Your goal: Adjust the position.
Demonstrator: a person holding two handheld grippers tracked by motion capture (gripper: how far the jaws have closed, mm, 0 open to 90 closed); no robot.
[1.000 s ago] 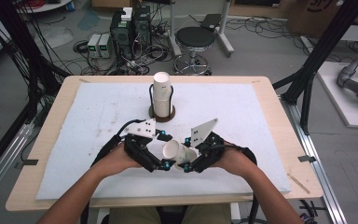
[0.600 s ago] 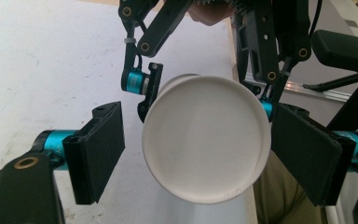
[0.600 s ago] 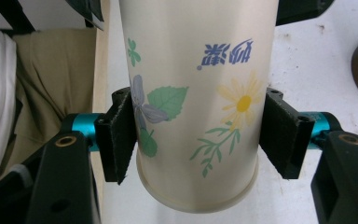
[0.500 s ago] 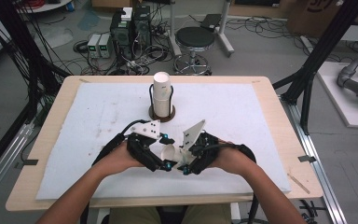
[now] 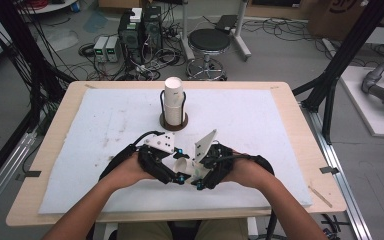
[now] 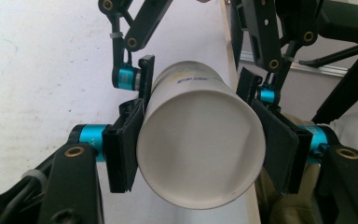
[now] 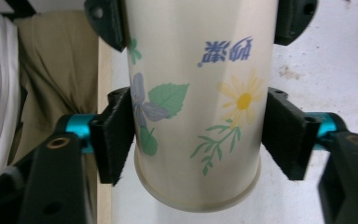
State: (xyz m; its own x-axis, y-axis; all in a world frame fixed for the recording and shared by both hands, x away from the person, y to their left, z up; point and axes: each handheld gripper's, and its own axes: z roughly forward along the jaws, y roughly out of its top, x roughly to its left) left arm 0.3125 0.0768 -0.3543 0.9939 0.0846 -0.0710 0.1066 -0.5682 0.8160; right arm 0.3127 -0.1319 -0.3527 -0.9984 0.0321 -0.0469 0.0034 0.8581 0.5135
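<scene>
Cluttered lab floor behind the table: computer towers [image 5: 139, 31], a black stool [image 5: 208, 41], cables everywhere. We work over a white mat [image 5: 70, 145] laid on the wooden table [image 5: 307, 150].

Left to right along the near edge of the mat: the left gripper [image 5: 176, 175] comes in from the near left. In the left gripper view its pads [image 6: 123, 149] sit against both sides of a paper cup [image 6: 200, 144], near the closed bottom end. Its jaws have just been closing, and they now pinch the cup.

The cup [image 5: 184, 164] lies level between the two hands, near the middle of the near edge and raised a little off the mat, as far as we can tell.

The right gripper [image 5: 200, 176] meets it from the near right. Its jaws have just been opening; in the right gripper view the cup [image 7: 196, 102], printed with flowers, stands between the pads [image 7: 286, 135], and a thin gap shows on the right side. We read this gripper as spread, no longer gripping.

Farther back, at mid-mat, a cup stack [image 5: 173, 97] stands upright in a round holder [image 5: 174, 121].

Step in hand, as we judge it: a handover, right to left. Next the right gripper should draw clear without dragging the rim, while the left keeps its pinch light enough not to crush the wall.
</scene>
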